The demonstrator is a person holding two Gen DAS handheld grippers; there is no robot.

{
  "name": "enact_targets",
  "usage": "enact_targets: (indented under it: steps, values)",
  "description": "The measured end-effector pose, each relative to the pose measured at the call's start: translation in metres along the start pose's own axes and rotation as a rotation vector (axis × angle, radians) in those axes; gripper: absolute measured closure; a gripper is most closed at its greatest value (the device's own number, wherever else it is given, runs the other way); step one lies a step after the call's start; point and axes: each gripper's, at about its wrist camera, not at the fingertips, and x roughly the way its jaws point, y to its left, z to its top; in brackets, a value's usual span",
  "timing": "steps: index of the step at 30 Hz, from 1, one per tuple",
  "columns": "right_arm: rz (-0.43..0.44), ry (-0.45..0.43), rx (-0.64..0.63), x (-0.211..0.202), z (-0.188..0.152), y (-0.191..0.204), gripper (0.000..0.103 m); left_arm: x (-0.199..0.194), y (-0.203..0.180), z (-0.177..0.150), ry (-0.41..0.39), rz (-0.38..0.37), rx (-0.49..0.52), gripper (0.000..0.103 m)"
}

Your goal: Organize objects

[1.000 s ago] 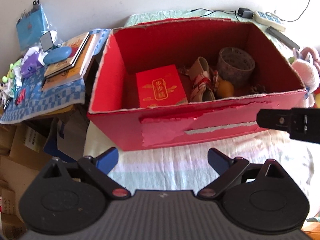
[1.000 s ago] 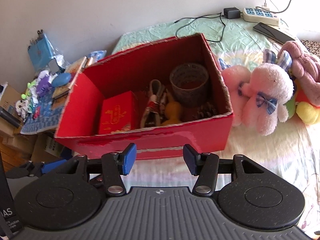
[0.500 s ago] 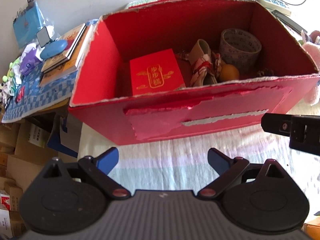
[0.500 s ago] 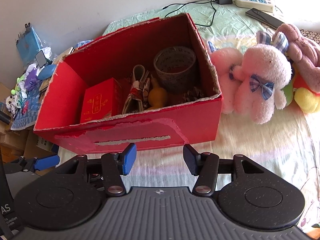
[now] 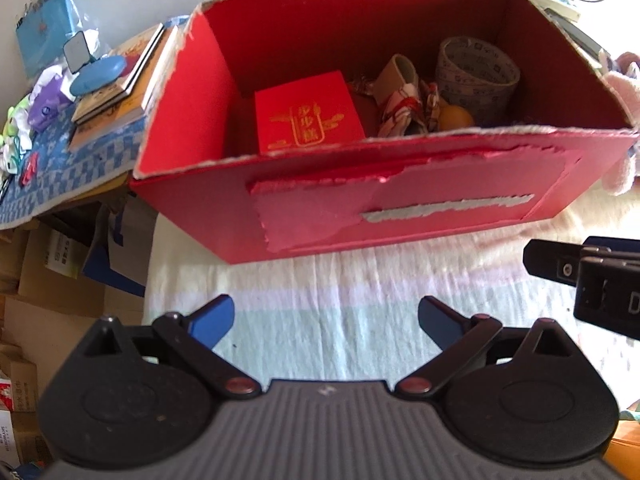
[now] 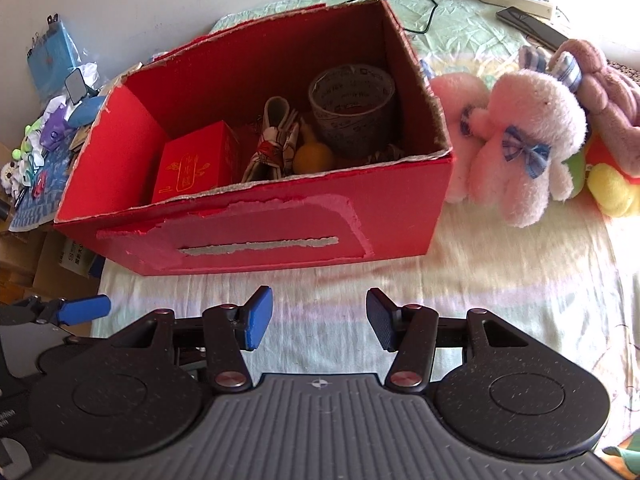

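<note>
compared with a second ago, both grippers have come closer to the red cardboard box (image 5: 400,216) on the bed sheet (image 5: 360,300). the left gripper (image 5: 326,320) is spread wide and empty, the right gripper (image 6: 319,317) narrower, also empty. inside the box, a pinecone-like thing behind the tape roll (image 6: 354,110) is half hidden by the front wall. the pink plush rabbit (image 6: 524,144) lies just beside the box.

Red cardboard box (image 6: 280,216), glossy skin torn in rough, pale paper strips along the front. Inside, a small red packet (image 5: 308,118) with shiny gold print. Fluffy pink plush rabbit (image 6: 524,148) beside it, on a soft, wrinkled cloth bedsheet (image 6: 500,280). Gripper housing: matt black ribbed plastic.
</note>
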Motion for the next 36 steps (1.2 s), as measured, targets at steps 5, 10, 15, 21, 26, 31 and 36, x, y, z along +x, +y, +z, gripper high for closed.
enact_targets:
  steps: [5, 10, 15, 21, 26, 31, 36]
  values:
    - [-0.007, -0.019, 0.009, -0.015, -0.001, -0.002, 0.048, -0.021, -0.002, 0.003, -0.037, -0.027, 0.002, 0.005]
    - [-0.003, -0.052, 0.016, -0.030, -0.002, -0.003, 0.048, -0.040, -0.005, 0.005, -0.090, -0.039, 0.018, 0.005]
    - [0.003, -0.095, 0.028, -0.045, 0.000, -0.005, 0.048, -0.057, -0.008, 0.012, -0.144, -0.039, 0.035, 0.004]
    - [0.016, -0.147, 0.042, -0.060, 0.005, -0.007, 0.048, -0.068, -0.011, 0.020, -0.190, -0.022, 0.047, 0.004]
    - [0.023, -0.173, 0.058, -0.066, 0.008, -0.009, 0.048, -0.071, -0.010, 0.026, -0.204, -0.007, 0.042, 0.003]
    - [0.029, -0.194, 0.077, -0.067, 0.011, -0.010, 0.048, -0.073, -0.008, 0.031, -0.222, 0.003, 0.036, 0.003]
    - [0.012, -0.228, 0.056, -0.069, 0.014, -0.005, 0.048, -0.073, -0.003, 0.039, -0.240, 0.012, 0.018, 0.002]
